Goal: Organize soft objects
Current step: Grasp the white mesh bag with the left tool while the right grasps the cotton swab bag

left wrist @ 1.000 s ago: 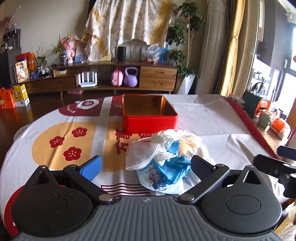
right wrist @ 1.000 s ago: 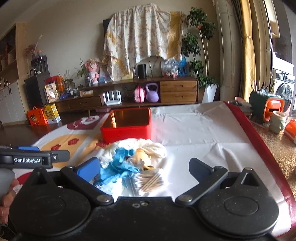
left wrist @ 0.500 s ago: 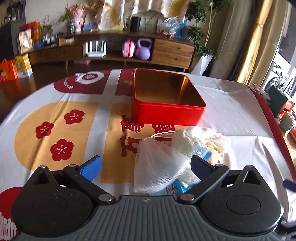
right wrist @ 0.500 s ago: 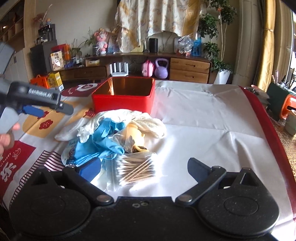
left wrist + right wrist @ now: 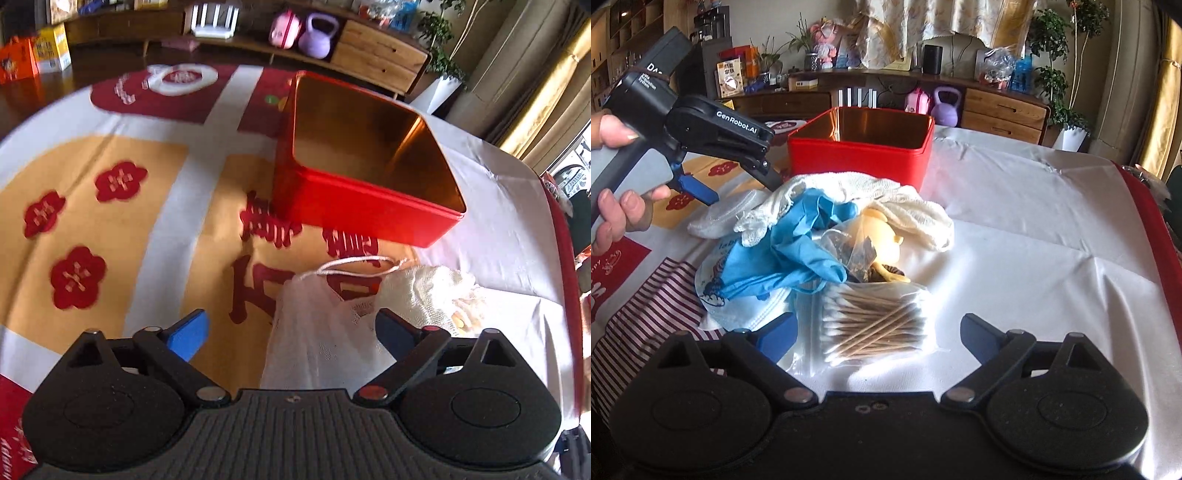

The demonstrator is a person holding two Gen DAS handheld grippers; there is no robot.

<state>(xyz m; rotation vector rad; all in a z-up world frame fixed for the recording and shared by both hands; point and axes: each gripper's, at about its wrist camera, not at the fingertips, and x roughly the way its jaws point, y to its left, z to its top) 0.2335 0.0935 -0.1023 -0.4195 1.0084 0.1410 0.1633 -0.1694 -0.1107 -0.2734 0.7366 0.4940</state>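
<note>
A pile of soft things lies on the table in front of an open red tin [image 5: 369,206] [image 5: 860,155]. In the right wrist view the pile holds a white knit cloth [image 5: 908,206], a blue glove [image 5: 798,243], a white mesh bag [image 5: 716,218], a printed pouch [image 5: 738,306] and a bag of cotton swabs [image 5: 875,321]. My left gripper [image 5: 291,332] is open, low over the mesh bag [image 5: 317,332], beside the cloth [image 5: 424,291]. It shows in the right wrist view [image 5: 738,184]. My right gripper [image 5: 879,336] is open over the swabs.
The table wears a white, red and yellow cloth [image 5: 110,206]. A red border [image 5: 1152,236] runs along its right edge. A wooden sideboard [image 5: 997,107] with a purple kettlebell [image 5: 945,107] stands behind. A small yellow toy [image 5: 882,243] lies in the pile.
My left gripper has tilted down and moved in over the mesh bag, closer to the red tin. My right gripper has come nearer the swabs bag. Both stay open.
</note>
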